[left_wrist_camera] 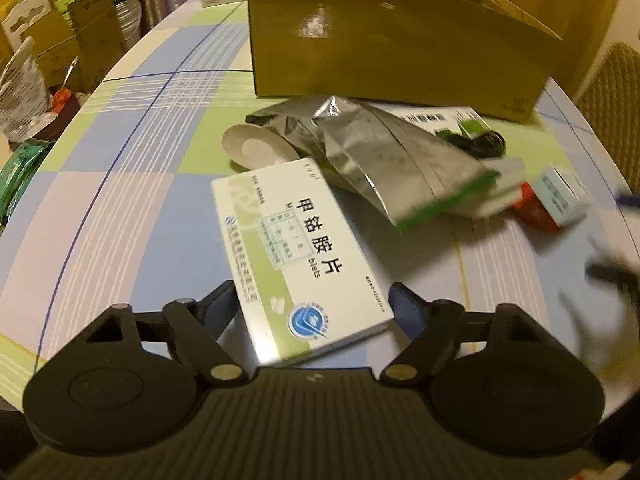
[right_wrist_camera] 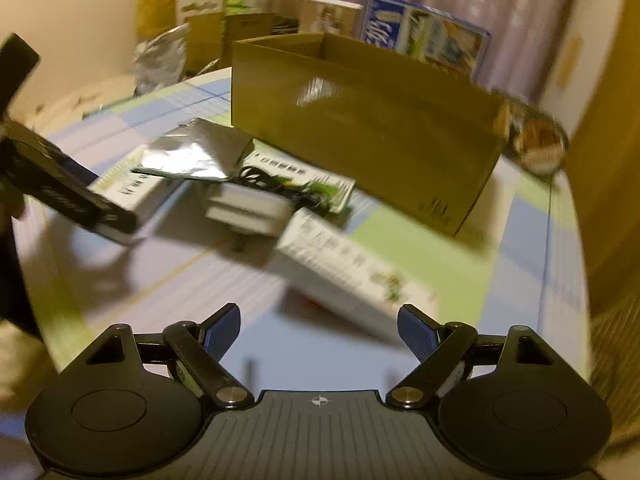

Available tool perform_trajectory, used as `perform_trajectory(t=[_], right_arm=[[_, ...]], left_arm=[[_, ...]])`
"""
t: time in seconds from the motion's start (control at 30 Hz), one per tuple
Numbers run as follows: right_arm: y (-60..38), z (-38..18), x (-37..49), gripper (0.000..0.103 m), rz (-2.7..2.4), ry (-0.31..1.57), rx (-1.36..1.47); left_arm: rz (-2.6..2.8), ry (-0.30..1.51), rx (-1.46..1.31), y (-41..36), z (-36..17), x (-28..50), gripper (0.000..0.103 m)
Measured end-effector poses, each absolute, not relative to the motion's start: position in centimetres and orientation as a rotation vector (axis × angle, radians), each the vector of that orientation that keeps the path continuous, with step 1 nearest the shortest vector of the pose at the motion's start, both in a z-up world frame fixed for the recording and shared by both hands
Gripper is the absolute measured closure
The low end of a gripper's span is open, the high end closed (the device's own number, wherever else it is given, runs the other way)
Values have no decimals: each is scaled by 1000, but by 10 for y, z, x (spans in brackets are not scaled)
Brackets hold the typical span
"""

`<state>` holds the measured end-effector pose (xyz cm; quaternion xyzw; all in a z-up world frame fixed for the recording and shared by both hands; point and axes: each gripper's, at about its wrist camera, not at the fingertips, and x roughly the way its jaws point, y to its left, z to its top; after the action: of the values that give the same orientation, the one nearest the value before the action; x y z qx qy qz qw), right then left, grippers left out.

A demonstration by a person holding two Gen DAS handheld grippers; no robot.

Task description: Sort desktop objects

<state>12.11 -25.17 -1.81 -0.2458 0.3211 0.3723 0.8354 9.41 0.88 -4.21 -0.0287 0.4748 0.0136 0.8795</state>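
L fingers (left_wrist_camera: 240, 300) seemingly gripping med box (left_wrist_camera: 296, 256), long axis pointing away; R gripper (right_wrist_camera: 320, 328) unclenched.

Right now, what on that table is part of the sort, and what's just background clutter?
In the job:
- white and green medicine box, between the left gripper fingers
- crumpled silver foil pouch
- brown open cardboard box
- small pale-blue and orange carton

Lying about:
- stacked cartons off the table
- blue printed box behind

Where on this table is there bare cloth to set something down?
Free: the checked tablecloth left of the white medicine box and cardboard box, out to the table's edge. Crowded: between them, where the foil pouch, round patch and small boxes pile up.
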Motion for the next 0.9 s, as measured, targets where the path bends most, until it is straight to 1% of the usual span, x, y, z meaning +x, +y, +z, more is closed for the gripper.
perform_trajectory(t=[0.13, 0.3, 0.37, 0.47, 0.5, 0.67, 0.73, 0.8, 0.9], right_arm=[[-240, -20, 144, 20, 906, 641, -722], [-224, -32, 166, 20, 1073, 668, -939], [-220, -38, 175, 20, 1111, 685, -963], [-214, -44, 189, 20, 1131, 744, -919], [-213, -44, 194, 22, 1128, 764, -893], [-219, -38, 200, 45, 1070, 849, -781], [-225, -35, 195, 59, 1048, 884, -744], [-226, -31, 188, 64, 1010, 924, -693], [-234, -30, 176, 66, 939, 1023, -557]], left_arm=[[-47, 1010, -33, 5, -40, 79, 29], [-176, 1018, 28, -6, -40, 61, 29], [-186, 1014, 46, -9, -41, 59, 28], [-187, 1007, 47, -11, -42, 58, 28], [-187, 1006, 47, -11, -42, 59, 28], [-184, 1007, 41, -11, -42, 59, 28], [-181, 1004, 38, -11, -41, 60, 26], [-184, 999, 34, -13, -40, 61, 25], [-187, 991, 30, -15, -39, 59, 24]])
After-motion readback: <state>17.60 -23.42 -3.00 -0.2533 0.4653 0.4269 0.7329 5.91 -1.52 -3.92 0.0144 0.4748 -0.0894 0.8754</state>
